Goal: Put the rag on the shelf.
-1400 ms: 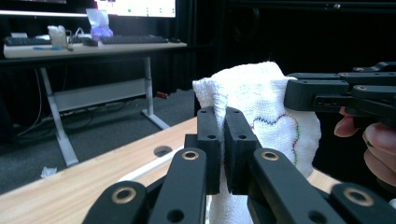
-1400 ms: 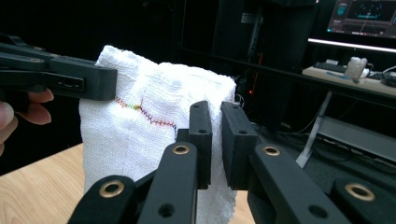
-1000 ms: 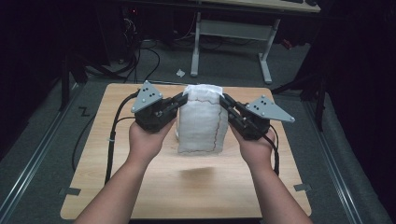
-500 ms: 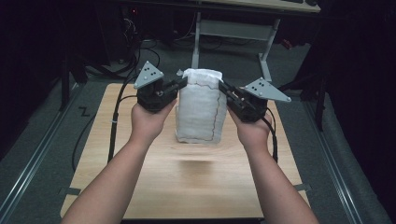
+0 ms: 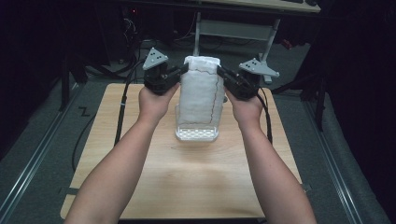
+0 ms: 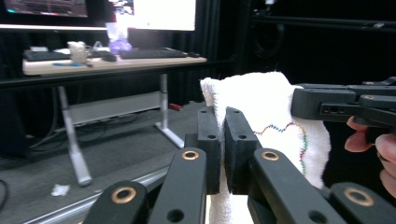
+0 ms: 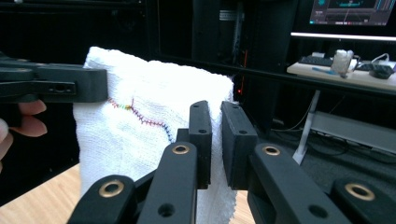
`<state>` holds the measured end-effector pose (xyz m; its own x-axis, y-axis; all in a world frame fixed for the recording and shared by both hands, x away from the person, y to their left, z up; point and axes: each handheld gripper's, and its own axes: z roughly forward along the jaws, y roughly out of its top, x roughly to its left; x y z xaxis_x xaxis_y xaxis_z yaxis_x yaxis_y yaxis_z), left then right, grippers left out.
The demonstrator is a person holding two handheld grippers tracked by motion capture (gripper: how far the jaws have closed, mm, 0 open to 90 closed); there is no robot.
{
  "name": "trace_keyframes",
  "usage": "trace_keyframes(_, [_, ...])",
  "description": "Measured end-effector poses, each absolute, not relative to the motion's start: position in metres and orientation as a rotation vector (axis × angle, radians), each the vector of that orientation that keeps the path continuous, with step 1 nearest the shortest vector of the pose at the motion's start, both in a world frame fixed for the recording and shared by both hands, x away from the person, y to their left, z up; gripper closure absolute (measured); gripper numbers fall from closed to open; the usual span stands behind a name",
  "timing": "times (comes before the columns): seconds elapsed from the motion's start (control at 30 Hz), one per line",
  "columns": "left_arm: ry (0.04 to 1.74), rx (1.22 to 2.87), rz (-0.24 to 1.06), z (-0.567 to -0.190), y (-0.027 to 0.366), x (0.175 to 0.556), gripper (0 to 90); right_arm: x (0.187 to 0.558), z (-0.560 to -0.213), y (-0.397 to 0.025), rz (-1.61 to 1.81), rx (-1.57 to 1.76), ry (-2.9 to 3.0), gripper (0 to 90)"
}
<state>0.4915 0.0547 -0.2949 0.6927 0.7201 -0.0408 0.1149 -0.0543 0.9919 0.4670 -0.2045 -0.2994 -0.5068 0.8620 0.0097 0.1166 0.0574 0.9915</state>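
A white towel (image 5: 200,100) with a thin multicoloured stitched line hangs lengthwise above the wooden table (image 5: 187,182), held up by its two top corners. My left gripper (image 5: 183,70) is shut on the towel's top left corner, and my right gripper (image 5: 219,71) is shut on the top right corner. In the left gripper view the jaws pinch the towel's edge (image 6: 261,100), with my left gripper (image 6: 221,154) low in frame. In the right gripper view my right gripper (image 7: 215,140) clamps the towel's (image 7: 140,135) near edge. The towel's lower end hangs just over the tabletop.
The table sits on grey floor with metal rails at both sides. A desk frame (image 5: 233,29) stands beyond the far edge. Black cables (image 5: 122,107) trail from the grippers over the table's left and right sides.
Both grippers have risen and moved toward the far side with the towel. It now hangs straight and longer, lifted off the table.
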Motion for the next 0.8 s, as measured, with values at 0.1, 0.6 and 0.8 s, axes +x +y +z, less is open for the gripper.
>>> trace_keyframes(0.1, [0.73, 1.58, 0.578, -0.301, 0.052, 0.502, 86.5, 0.481, -0.305, -0.205, 1.493, 1.006, 1.724, 83.5])
trace_keyframes(0.6, [0.837, 1.689, 0.568, -0.343, 0.047, 0.541, 86.1, 0.526, -0.339, -0.196, 1.331, 1.064, 1.85, 83.3])
trace_keyframes(0.8, [0.867, 1.725, 0.552, -0.349, 0.046, 0.546, 86.1, 0.527, -0.343, -0.193, 1.294, 1.062, 1.872, 83.3])
